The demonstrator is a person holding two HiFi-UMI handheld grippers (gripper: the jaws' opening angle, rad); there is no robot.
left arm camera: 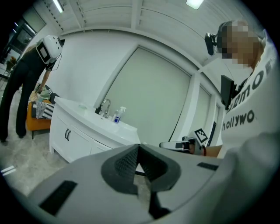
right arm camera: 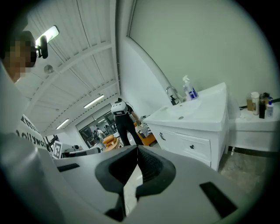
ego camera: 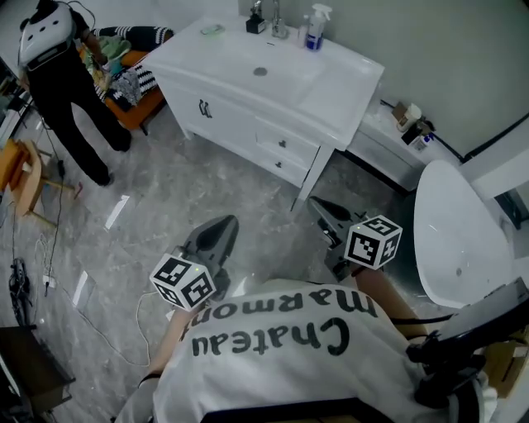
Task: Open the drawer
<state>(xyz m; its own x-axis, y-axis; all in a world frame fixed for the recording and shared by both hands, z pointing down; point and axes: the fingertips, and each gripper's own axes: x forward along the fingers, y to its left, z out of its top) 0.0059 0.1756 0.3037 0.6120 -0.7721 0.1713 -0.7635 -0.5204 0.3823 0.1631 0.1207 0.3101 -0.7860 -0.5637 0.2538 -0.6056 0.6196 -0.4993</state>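
- We stand in a bright room with a grey marbled floor (ego camera: 207, 190), pale walls and a slatted white ceiling lit by strip lamps.
- A white vanity (ego camera: 240, 116) on thin legs stands ahead of both pairs of fingers. Its top carries a sink basin (ego camera: 260, 70), a faucet (ego camera: 277, 21) and a spray bottle (ego camera: 315, 29).
- The drawer (ego camera: 285, 144) is the upper of two small ones stacked at the vanity's right end. It sits closed, flush with the front, with a dark knob at its middle.
- It lies ahead of our fingertips and well apart from them, nearer the right pair than the left.
- Left of the drawers, the cabinet door carries a dark handle (ego camera: 204, 108).
- Our left gripper (ego camera: 220, 230) hangs over the floor with its fingers pressed together at the tips and nothing between them.
- Our right gripper (ego camera: 322, 206) points toward the vanity's right end, its fingers likewise together and empty.
- Beyond the right fingers and off to their right, a low white shelf (ego camera: 388, 144) holds a few small bottles. A rounded white fixture (ego camera: 455, 231) sits nearer us.
- Far to the left of the left fingers, another person (ego camera: 66, 83) in black with a white headset bends over an orange seat (ego camera: 136, 107) piled with striped cloth.
- Cables (ego camera: 107, 330) trail over the floor to the left of the left fingers.
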